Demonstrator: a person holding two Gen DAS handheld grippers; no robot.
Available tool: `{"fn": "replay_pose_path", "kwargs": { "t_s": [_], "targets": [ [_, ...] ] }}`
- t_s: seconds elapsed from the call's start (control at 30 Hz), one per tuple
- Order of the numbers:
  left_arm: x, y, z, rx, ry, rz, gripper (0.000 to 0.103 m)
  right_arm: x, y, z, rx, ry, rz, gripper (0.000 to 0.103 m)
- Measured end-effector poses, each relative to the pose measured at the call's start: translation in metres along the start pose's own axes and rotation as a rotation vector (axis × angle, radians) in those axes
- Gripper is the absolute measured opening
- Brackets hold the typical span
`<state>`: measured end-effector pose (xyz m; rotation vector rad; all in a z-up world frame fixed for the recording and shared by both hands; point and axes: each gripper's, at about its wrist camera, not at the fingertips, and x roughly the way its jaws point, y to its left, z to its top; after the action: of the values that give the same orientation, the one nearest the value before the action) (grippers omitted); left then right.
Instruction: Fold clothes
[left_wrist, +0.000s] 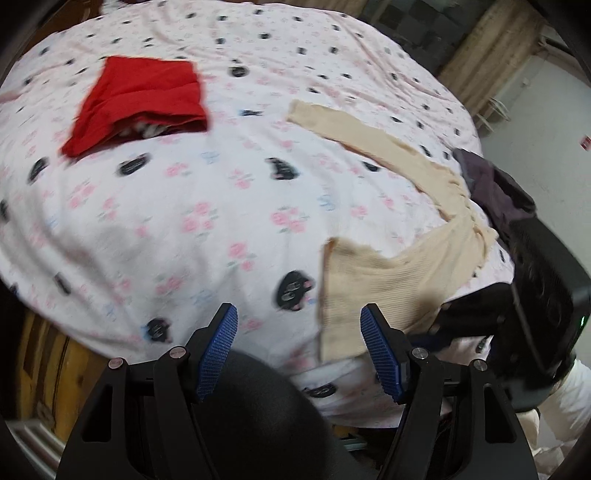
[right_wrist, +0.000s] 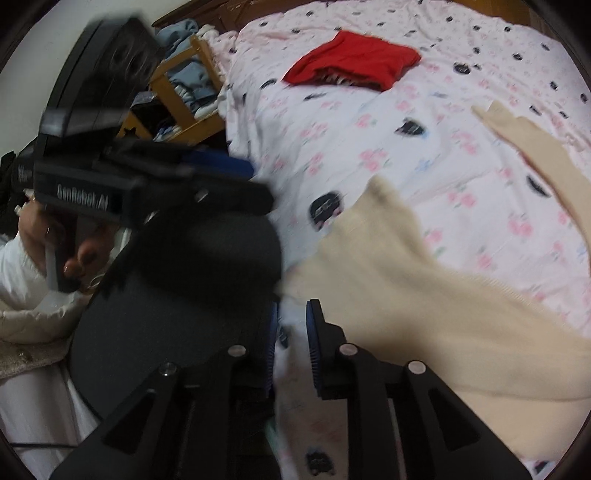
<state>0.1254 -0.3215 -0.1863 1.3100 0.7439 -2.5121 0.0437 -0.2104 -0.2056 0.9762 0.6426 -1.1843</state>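
A beige ribbed knit top (left_wrist: 391, 273) lies on the floral bedsheet (left_wrist: 184, 221) near the bed's front edge, one long sleeve (left_wrist: 369, 136) stretched away across the sheet. My left gripper (left_wrist: 299, 317) hovers open and wide over the sheet, the top's left hem just inside its right pad. In the right wrist view my right gripper (right_wrist: 291, 317) stands open by a narrow gap, with only sheet showing between the pads. The top (right_wrist: 424, 295) lies just right of its right finger. A folded red garment (left_wrist: 136, 99) rests farther back on the bed.
A black rounded object (left_wrist: 258, 413) sits below the bed's edge under both grippers. A dark purple garment (left_wrist: 487, 181) lies at the bed's right edge. A wooden shelf with clothes (right_wrist: 184, 85) stands beside the bed. A hand (right_wrist: 66, 251) holds the left tool's housing (right_wrist: 110, 184).
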Motion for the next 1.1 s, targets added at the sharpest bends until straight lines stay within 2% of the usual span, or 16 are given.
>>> {"fn": "replay_pose_path", "kwargs": {
  "t_s": [0.2,0.43,0.47,0.5,0.57,0.7,0.73,0.8,0.83,1.0,1.1],
  "targets": [
    [0.023,-0.020,0.024,0.227,0.019,-0.061,0.064,-0.024,0.001,-0.022,0.021,-0.013,-0.025,0.020],
    [0.041,-0.023,0.042,0.310,0.046,-0.175,0.063,-0.087,-0.036,-0.066,0.188,-0.115,-0.120,0.020],
    [0.044,-0.024,0.044,0.316,0.054,-0.187,0.058,-0.093,-0.043,-0.071,0.217,-0.129,-0.129,0.020],
    [0.048,-0.026,0.045,0.321,0.066,-0.196,0.047,-0.100,-0.051,-0.078,0.261,-0.150,-0.138,0.020],
    [0.054,-0.028,0.047,0.330,0.091,-0.203,0.034,-0.116,-0.069,-0.094,0.351,-0.201,-0.165,0.020],
    [0.059,-0.026,0.047,0.323,0.112,-0.215,0.032,-0.147,-0.096,-0.128,0.529,-0.310,-0.241,0.021],
    [0.059,-0.025,0.048,0.317,0.113,-0.220,0.029,-0.155,-0.104,-0.137,0.578,-0.338,-0.259,0.024],
    [0.060,-0.020,0.049,0.287,0.113,-0.231,0.017,-0.167,-0.118,-0.155,0.659,-0.382,-0.295,0.031],
    [0.060,-0.018,0.050,0.275,0.113,-0.236,0.016,-0.174,-0.127,-0.163,0.704,-0.401,-0.314,0.033],
    [0.061,-0.014,0.050,0.252,0.111,-0.233,0.009,-0.194,-0.166,-0.196,0.899,-0.460,-0.385,0.033],
    [0.060,-0.012,0.050,0.234,0.105,-0.236,0.008,-0.198,-0.186,-0.212,1.007,-0.503,-0.376,0.033]
  ]
}}
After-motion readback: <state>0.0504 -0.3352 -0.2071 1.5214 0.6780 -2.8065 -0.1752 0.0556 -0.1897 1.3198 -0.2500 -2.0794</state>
